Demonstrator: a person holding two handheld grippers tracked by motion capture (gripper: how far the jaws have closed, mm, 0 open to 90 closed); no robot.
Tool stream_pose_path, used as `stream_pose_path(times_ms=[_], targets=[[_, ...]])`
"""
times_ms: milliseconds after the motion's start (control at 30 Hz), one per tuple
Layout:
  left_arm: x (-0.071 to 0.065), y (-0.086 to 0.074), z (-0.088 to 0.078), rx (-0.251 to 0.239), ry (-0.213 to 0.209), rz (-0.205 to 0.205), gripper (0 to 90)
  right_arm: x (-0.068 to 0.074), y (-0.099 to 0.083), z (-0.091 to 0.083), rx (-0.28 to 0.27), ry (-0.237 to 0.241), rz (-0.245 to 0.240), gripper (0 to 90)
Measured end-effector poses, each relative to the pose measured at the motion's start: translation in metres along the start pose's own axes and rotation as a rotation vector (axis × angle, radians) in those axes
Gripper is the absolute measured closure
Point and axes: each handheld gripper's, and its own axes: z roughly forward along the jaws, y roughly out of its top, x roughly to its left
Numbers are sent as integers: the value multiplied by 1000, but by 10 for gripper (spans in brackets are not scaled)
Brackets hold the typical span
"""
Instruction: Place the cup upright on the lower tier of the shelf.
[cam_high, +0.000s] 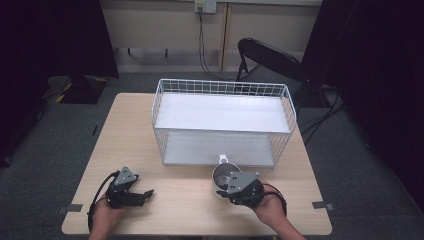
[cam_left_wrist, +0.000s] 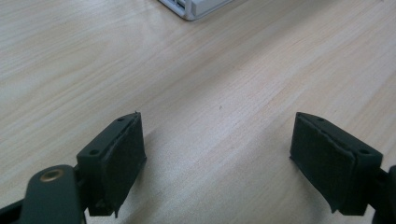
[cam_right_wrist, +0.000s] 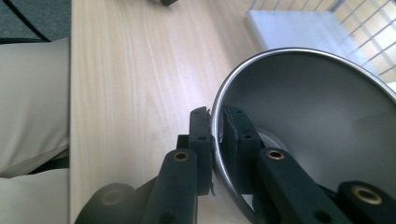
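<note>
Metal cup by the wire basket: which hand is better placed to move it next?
Right. The right claw is already shut on the metal cup's rim, just in front of the wire basket. The left claw stands open over bare table, well away from it.

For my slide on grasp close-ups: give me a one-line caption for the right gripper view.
Right tool pinches the metal cup by its rim, one jaw inside, one outside, above the wooden table.

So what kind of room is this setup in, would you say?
Probably a lab or office set up for recording, not a home. A light wooden table stands on grey carpet, dark curtains hang at both sides, and a black folding chair sits by a wall socket with a cable.
</note>
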Motion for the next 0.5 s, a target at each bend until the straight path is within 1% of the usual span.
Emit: stream_pose_path(times_ms=[67, 100, 133, 167, 200, 333, 367, 433, 500], targets=[[0, 0, 0, 0, 0, 0, 173, -3, 0, -3, -2, -25, -10, 821], [0, 0, 0, 0, 0, 0, 172, -3, 0, -3, -2, -25, -10, 821], [0, 0, 0, 0, 0, 0, 172, -5, -1, -4, -7, -39, -11, 821], [0, 0, 0, 0, 0, 0, 172, -5, -1, -4, -7, -39, -11, 821], [0, 0, 0, 0, 0, -1, 172, -9, -2, -6, -12, -51, -8, 821], [0, 0, 0, 0, 0, 0, 172, -12, -3, -7, -10, -57, -4, 821], [0, 0, 0, 0, 0, 0, 172, -13, -4, -7, -11, -62, -9, 821], [0, 0, 0, 0, 0, 0, 171, -16, -6, -7, -8, -74, -1, 821], [0, 0, 0, 0, 0, 0, 171, -19, -7, -8, -10, -75, 6, 821]])
